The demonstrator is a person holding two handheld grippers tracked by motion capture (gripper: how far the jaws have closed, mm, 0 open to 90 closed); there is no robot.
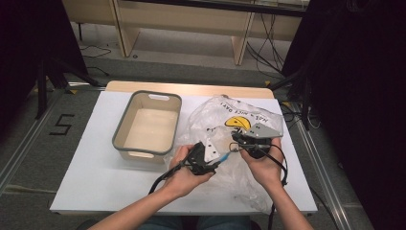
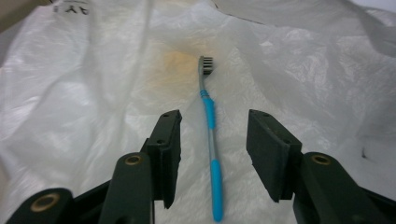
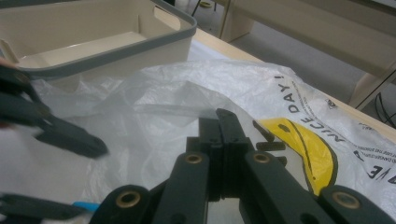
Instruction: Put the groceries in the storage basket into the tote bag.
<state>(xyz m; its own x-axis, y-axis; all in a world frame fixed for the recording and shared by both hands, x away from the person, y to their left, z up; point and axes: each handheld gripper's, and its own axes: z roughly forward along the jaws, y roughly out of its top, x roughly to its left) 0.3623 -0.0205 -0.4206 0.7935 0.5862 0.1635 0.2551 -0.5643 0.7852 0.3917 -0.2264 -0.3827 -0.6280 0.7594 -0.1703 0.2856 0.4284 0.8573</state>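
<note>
Left tongs point(image 2: 214, 154) open, pads clear of the blue toothbrush point(image 2: 210, 140) lying between them on the plastic bag point(image 2: 93, 93). Right tongs point(image 3: 219, 135) closed, pinching a fold of the same bag; nothing else visible in the grip. Bag is crumpled on the white bench point(image 1: 91, 182). Beyond it to the left: beige bin point(image 1: 122, 127) with grey rim, touching the bag.

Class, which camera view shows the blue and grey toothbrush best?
The left gripper view: the blue and grey toothbrush lies full length on the white plastic bag, bristles visible. The high view shows a sliver of it; the right gripper view shows a blue tip.
</note>
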